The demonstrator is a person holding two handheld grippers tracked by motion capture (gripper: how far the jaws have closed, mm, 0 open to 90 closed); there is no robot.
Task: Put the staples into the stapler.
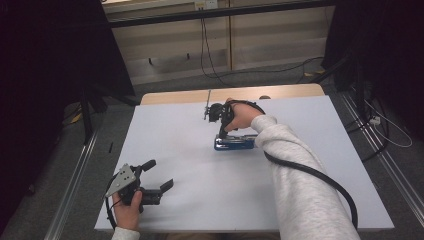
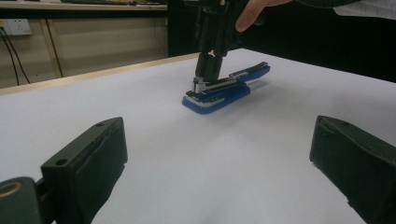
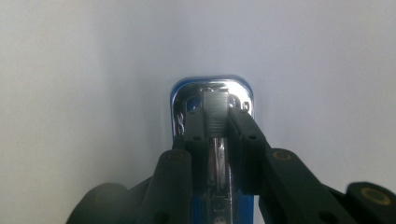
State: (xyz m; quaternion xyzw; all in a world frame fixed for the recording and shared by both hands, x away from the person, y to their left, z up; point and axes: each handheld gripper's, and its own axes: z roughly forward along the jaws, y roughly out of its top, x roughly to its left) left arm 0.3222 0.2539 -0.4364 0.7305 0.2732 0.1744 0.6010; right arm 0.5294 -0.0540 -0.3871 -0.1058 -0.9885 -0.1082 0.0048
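Note:
A blue stapler (image 1: 239,143) with a shiny metal top lies flat on the white table (image 1: 190,150), a little past its middle. My right gripper (image 1: 220,136) points straight down at the stapler's left end. In the right gripper view its jaws press on both sides of the metal head of the stapler (image 3: 212,100), so the right gripper (image 3: 215,122) is shut on it. The left gripper view shows the stapler (image 2: 233,83) farther off, with the right gripper (image 2: 208,77) standing on its near end. My left gripper (image 1: 160,174) rests near the front left corner, open and holding nothing, with its fingers (image 2: 88,163) wide apart.
The table's wooden far edge (image 1: 175,95) shows beyond the white sheet. A black cable (image 1: 320,177) trails from the right gripper along the sleeve. Floor cables (image 1: 385,125) and metal rails flank the table, and dark curtains hang at both sides.

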